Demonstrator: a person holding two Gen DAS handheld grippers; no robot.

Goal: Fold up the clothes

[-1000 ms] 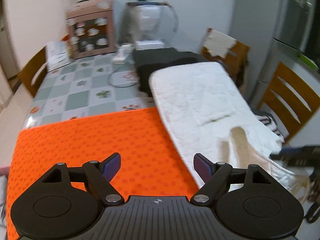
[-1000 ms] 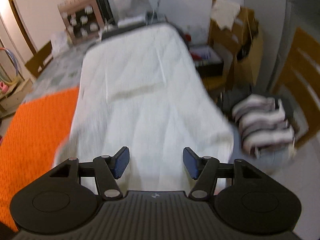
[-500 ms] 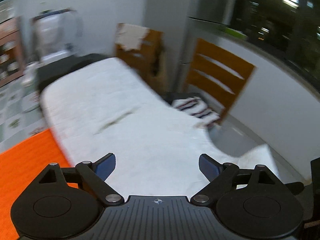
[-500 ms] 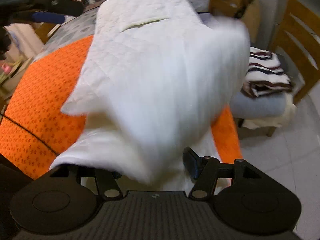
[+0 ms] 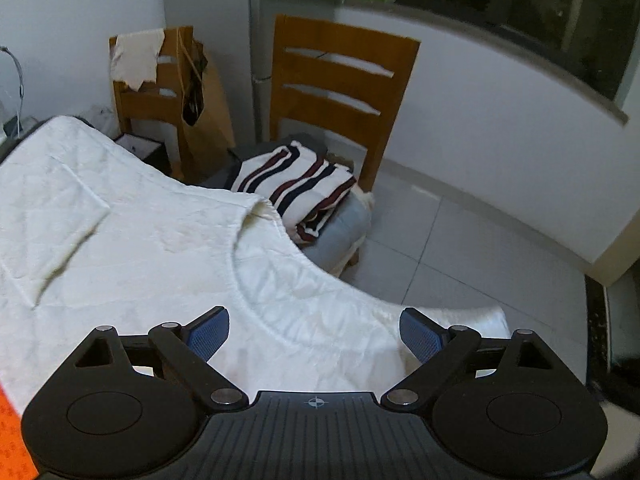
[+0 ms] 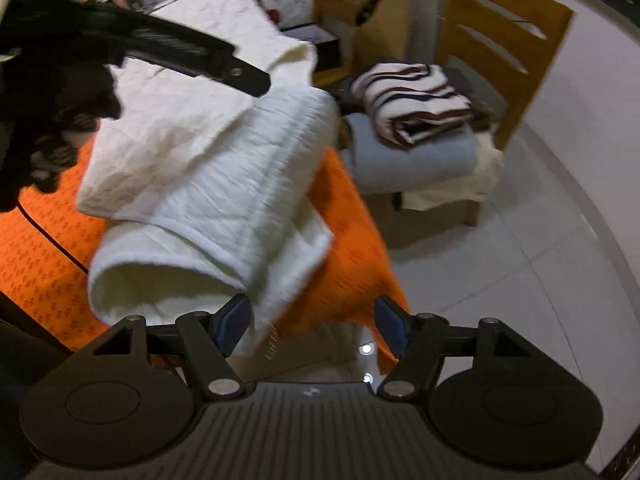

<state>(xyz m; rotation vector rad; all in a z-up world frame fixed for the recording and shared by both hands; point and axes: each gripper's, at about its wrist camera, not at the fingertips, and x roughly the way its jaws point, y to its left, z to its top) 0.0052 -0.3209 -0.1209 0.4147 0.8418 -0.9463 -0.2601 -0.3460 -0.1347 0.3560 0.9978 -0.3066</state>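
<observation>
Left wrist view: left gripper point(image 5: 315, 330) at bottom centre, jaws spread wide, nothing between the blue pads point(image 5: 208, 332). Beneath and ahead of it lies the white garment point(image 5: 132, 240), spread flat across the left and centre of the frame. Its long axis runs from the lower right toward the upper left corner. A curved neckline seam arcs through the middle of the frame, opening to the right. A square patch pocket sits at left of centre. A sliver of orange cloth point(image 5: 8, 436) shows at the lower left edge.

Upper centre: wooden chair point(image 5: 340, 80) with a striped folded garment point(image 5: 304, 184) on top of a grey-blue folded one point(image 5: 344, 228). A second chair point(image 5: 160, 96) stands at upper left, with pale fabric draped over its back.

Right wrist view: right gripper point(image 6: 312, 322) at bottom centre, jaws released and apart. The near end of the white garment point(image 6: 208, 168) is doubled over into a loose roll; its lowest fold hangs down beside the left blue pad point(image 6: 234, 320), not pinched. The garment stretches from lower centre toward the upper left, over the orange cloth point(image 6: 352, 240). The left gripper point(image 6: 192, 56) appears as a dark blurred shape at upper left, above the garment. The chair with the striped stack point(image 6: 412, 96) sits at upper right.
</observation>
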